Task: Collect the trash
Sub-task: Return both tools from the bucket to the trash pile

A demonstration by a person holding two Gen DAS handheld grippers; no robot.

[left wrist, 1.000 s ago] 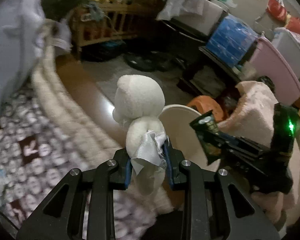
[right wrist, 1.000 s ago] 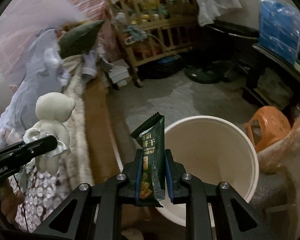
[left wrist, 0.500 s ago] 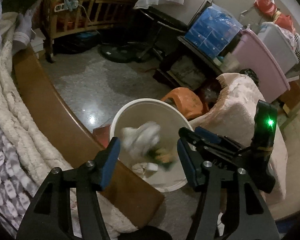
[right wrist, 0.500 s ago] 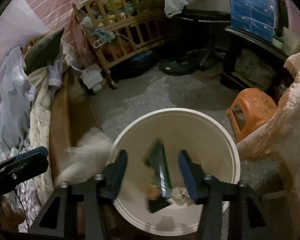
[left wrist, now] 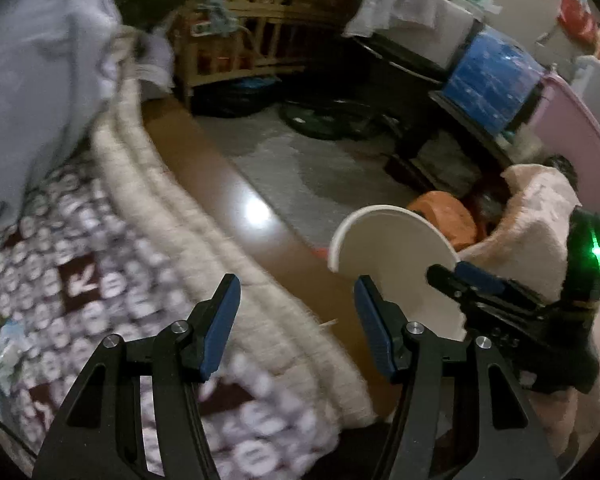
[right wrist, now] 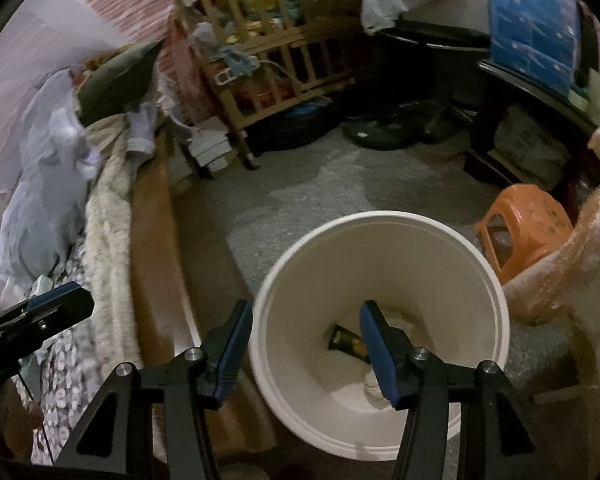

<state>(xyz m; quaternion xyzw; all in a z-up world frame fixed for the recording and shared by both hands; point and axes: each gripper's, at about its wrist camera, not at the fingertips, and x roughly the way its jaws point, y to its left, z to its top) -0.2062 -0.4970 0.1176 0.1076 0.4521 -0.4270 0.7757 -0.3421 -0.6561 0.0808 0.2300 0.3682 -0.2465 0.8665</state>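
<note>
While the left gripper [left wrist: 296, 312] hangs over the bed edge, its jaws stand wide apart with nothing between them; they have just been opening. Under it in the left wrist view: a patterned quilt [left wrist: 80, 288] and a cream knitted blanket [left wrist: 188, 232] along a brown wooden bed rail [left wrist: 236, 196]. The white bucket [left wrist: 384, 240] sits on the floor just past the rail, ahead and to the right, only part of its rim and inner wall in sight. The right gripper [left wrist: 460, 280] reaches in from the right across the bucket, a green light lit on its body. Behind the bucket: an orange stool [left wrist: 444, 216] and a pink fuzzy cover [left wrist: 536, 216].

Right wrist view: the right gripper [right wrist: 306, 340] is directly above the white bucket [right wrist: 284, 280], jaws also wide and empty, just been opening. The trash lies at the bucket bottom: a dark green snack wrapper [right wrist: 346, 340] and something whitish [right wrist: 374, 390] beside it, partly hidden by the right finger; can't tell what it is. The left gripper's tip [right wrist: 56, 304] shows at the left edge over the bed. Wooden crib [right wrist: 276, 60] at the back, orange stool [right wrist: 524, 228] right of the bucket.
</note>
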